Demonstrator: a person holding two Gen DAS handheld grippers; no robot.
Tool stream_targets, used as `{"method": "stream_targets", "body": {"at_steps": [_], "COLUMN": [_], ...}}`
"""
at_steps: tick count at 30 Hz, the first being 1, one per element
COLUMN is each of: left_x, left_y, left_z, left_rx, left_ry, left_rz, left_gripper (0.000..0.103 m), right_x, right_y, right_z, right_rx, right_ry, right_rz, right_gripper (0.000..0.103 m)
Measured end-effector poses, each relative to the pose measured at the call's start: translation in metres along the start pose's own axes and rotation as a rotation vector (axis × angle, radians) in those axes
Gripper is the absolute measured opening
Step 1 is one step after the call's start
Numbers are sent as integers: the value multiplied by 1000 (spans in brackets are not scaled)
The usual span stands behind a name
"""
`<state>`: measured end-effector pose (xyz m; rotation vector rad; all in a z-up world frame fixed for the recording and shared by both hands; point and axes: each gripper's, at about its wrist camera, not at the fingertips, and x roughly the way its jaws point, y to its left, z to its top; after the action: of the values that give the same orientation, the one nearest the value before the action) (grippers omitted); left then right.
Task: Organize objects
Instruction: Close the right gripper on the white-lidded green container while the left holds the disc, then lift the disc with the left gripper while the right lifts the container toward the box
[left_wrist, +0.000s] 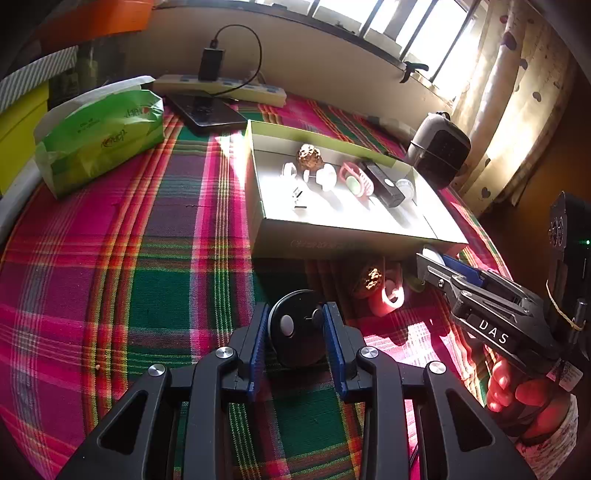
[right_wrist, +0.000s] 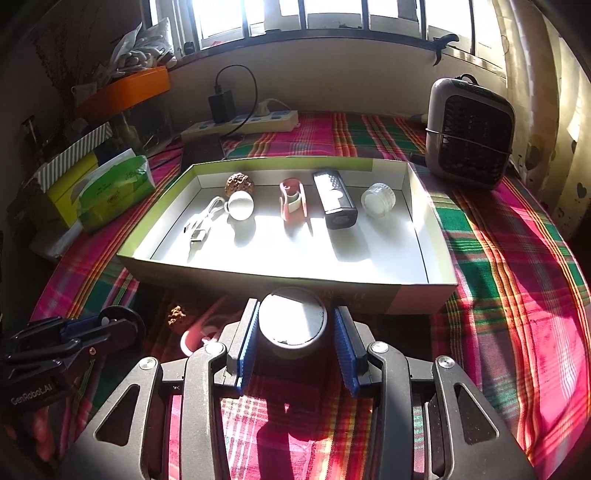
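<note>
Sunlit plaid cloth (right_wrist: 517, 258) lying under both grippers. Right gripper (right_wrist: 293, 343) straddling white-topped round jar (right_wrist: 291, 321); pads sitting beside its sides, contact unclear, so lifting risks jar slipping. Left gripper (left_wrist: 293, 332) pinching black disc (left_wrist: 295, 332) upright; knob may be twisting loose. Tray (right_wrist: 288, 278) waiting just beyond jaws; near wall risks catching jar.

Plaid cloth (right_wrist: 517, 258) under tray (right_wrist: 295, 284), tissue pack (left_wrist: 99, 136).

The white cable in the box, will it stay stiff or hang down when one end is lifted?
The white cable lies in loose curves, so it probably droops. It looks thin, likely light. Its metal plug may swing.
</note>
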<state>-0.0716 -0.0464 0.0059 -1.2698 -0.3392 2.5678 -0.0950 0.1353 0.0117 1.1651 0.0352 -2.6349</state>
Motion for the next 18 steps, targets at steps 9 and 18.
{"method": "stream_targets", "body": {"at_steps": [9, 18], "left_x": [1, 0], "left_y": [-3, -4], "left_z": [1, 0], "left_rx": [1, -2], "left_ry": [2, 2], "left_rz": [6, 11], "left_gripper": [26, 26], "right_x": [-6, -15], "right_y": [-3, -8], "right_z": [-4, -9], "right_rx": [9, 20], "right_ry": [-16, -29], "right_rz": [3, 22], "right_gripper": [36, 36]}}
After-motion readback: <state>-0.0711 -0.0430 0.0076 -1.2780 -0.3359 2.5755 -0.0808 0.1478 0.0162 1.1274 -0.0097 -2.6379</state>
